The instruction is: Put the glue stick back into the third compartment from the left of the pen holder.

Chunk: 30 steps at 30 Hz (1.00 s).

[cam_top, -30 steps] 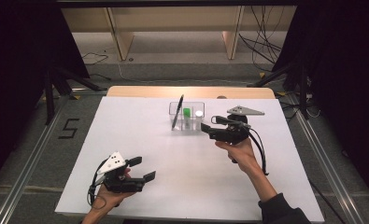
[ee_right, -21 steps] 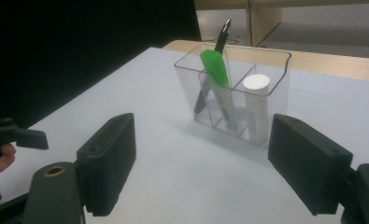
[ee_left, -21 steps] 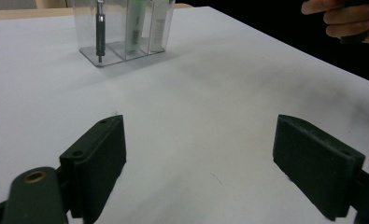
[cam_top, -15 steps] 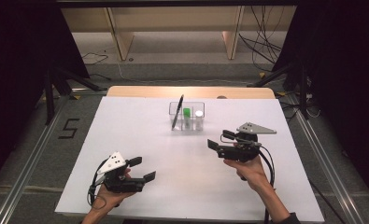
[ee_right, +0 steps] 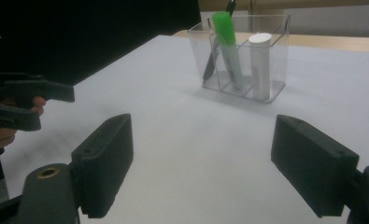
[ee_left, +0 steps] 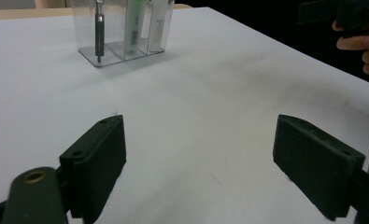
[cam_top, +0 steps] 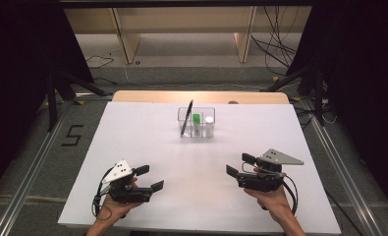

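A clear three-part holder [cam_top: 196, 123] stands at the back middle of the white table [cam_top: 132, 132]. It holds a black pen [cam_top: 186, 117], a green marker [cam_top: 196, 120] and a white tube [cam_top: 209, 123], one in each part. My left gripper [cam_top: 150, 178] rests near the front left edge, open and empty. My right gripper [cam_top: 239, 165] is at the front right, open and empty, well short of the holder. The right gripper view has the holder [ee_right: 247, 60] ahead between wide jaws, and the left gripper view has the holder [ee_left: 126, 28] far ahead.
Bare white tabletop lies between both grippers and the holder. A wooden strip [cam_top: 201, 97] runs along the table's far edge. Beyond it are shelf legs [cam_top: 127, 44] and floor cables [cam_top: 280, 49]. A "5" [cam_top: 72, 135] is marked on the floor at the left.
My right gripper has drawn back from beside the holder toward the table's front right, still open. The left gripper has stayed put.
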Each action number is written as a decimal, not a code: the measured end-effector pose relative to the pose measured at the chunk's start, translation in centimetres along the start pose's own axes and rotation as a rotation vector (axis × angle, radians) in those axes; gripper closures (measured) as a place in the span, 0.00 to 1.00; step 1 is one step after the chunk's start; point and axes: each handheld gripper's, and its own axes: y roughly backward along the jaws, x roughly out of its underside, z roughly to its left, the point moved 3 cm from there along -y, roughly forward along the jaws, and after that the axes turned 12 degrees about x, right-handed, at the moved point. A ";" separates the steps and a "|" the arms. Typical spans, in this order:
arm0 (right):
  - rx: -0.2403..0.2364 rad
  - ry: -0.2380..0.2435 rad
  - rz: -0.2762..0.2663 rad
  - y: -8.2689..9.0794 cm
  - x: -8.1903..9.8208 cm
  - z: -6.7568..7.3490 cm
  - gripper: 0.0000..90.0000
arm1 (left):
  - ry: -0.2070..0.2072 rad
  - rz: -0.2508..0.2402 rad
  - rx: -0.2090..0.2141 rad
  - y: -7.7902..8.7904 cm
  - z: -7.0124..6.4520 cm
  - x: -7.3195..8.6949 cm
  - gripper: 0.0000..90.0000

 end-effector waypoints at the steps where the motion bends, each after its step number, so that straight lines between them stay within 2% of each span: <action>1: 0.001 0.007 0.007 0.1 0.3 0.0 0.24 | -0.002 0.000 0.000 0.0 0.0 0.0 0.19; 6: 0.008 0.000 0.006 1.1 1.5 0.0 0.24 | -0.004 0.002 0.002 0.0 0.0 0.0 0.19; 12: 0.007 -0.002 -0.020 2.2 2.5 0.1 0.24 | -0.002 0.005 0.006 -0.1 -0.1 0.1 0.19; 23: 0.000 0.002 -0.016 2.8 4.4 0.2 0.24 | -0.010 0.011 0.007 -0.2 -0.1 0.1 0.19; 30: 0.011 0.004 -0.008 3.0 4.9 0.0 0.24 | -0.013 0.018 0.011 -0.3 -0.2 0.2 0.19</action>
